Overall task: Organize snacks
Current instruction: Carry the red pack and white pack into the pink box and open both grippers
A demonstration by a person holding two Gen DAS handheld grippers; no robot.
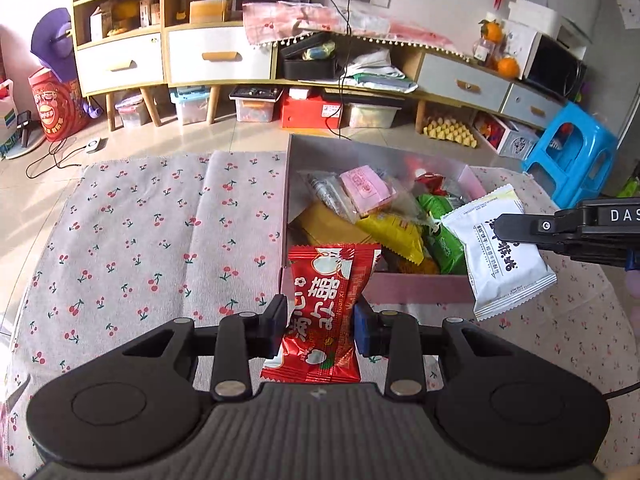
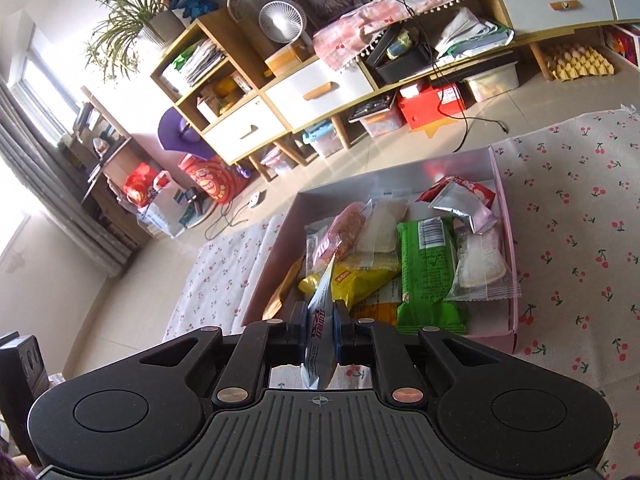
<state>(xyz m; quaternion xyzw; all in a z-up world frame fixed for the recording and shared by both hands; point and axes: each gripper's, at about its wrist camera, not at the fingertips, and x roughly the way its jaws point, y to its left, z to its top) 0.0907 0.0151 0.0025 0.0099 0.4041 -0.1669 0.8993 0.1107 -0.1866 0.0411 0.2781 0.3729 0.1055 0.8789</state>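
My left gripper (image 1: 320, 326) is shut on a red snack packet (image 1: 326, 308) and holds it above the near left corner of the pink box (image 1: 412, 286). My right gripper (image 2: 322, 326) is shut on a white snack packet (image 2: 320, 320), seen edge-on, above the near rim of the pink box (image 2: 510, 240). In the left wrist view the right gripper (image 1: 516, 228) comes in from the right, pinching the white packet (image 1: 496, 256) over the box's right side. The box holds several snacks: yellow (image 1: 394, 232), green (image 1: 444, 236) and pink (image 1: 366, 190) packets.
The box stands on a cherry-print cloth (image 1: 160, 240) over the table. Beyond the table's far edge is tiled floor, a low cabinet (image 1: 216, 56) with storage bins under it, and a blue stool (image 1: 572, 156) at the right.
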